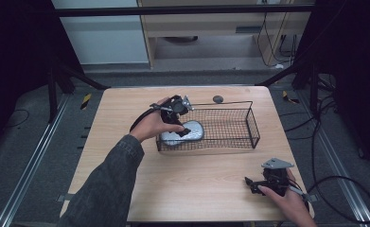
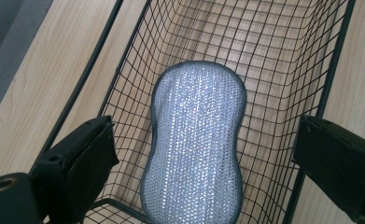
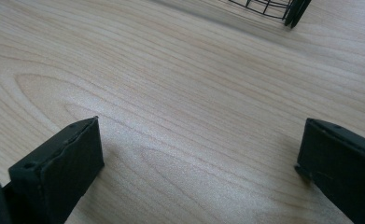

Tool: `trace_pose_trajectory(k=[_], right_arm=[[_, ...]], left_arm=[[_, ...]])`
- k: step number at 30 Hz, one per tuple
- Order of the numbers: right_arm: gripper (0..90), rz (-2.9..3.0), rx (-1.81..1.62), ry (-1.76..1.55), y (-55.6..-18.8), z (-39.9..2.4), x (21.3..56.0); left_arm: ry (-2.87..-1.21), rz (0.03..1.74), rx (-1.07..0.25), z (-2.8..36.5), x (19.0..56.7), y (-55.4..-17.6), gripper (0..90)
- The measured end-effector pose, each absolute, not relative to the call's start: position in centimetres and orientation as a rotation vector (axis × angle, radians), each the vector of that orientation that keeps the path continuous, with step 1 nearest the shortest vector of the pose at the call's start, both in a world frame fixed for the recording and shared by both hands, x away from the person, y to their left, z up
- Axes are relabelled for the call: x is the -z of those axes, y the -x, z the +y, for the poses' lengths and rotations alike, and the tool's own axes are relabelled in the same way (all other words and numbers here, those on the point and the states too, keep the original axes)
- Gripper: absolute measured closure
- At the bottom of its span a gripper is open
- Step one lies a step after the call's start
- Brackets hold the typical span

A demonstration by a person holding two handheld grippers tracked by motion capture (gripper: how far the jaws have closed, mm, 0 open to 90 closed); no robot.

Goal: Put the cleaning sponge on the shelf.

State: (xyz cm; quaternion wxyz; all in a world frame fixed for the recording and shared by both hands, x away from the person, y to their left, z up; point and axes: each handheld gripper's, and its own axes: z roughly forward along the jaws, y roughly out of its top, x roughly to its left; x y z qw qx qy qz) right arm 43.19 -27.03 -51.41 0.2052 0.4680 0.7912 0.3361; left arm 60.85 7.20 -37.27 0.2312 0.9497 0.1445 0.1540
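A silver-grey peanut-shaped scrubbing sponge [image 1: 183, 133] [image 2: 195, 144] lies on the floor of a black wire basket [image 1: 249, 124] [image 2: 283, 56], at its left end. My left gripper [image 1: 181, 126] [image 2: 203, 154] hovers just above the sponge with its jaws open and wide on either side of it, not touching. Near the table's front right corner, my right gripper [image 1: 250, 182] [image 3: 199, 163] rests low over bare wood, open with nothing between its jaws.
The basket stands on a light wooden table [image 1: 197, 179]; its corner shows in the right gripper view [image 3: 283, 8]. A small dark round object [image 1: 217, 99] lies behind the basket near the far edge. Cables trail on the floor at the right.
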Motion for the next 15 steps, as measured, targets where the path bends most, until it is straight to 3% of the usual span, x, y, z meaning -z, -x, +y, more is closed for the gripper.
trace_pose_trajectory(k=[15], right_arm=[[0.3, 2.205, -0.939, -1.31, -43.2, -27.0, 51.4]], left_arm=[[-2.542, 0.358, -0.447, 7.2, 36.9, -58.4, 4.2]])
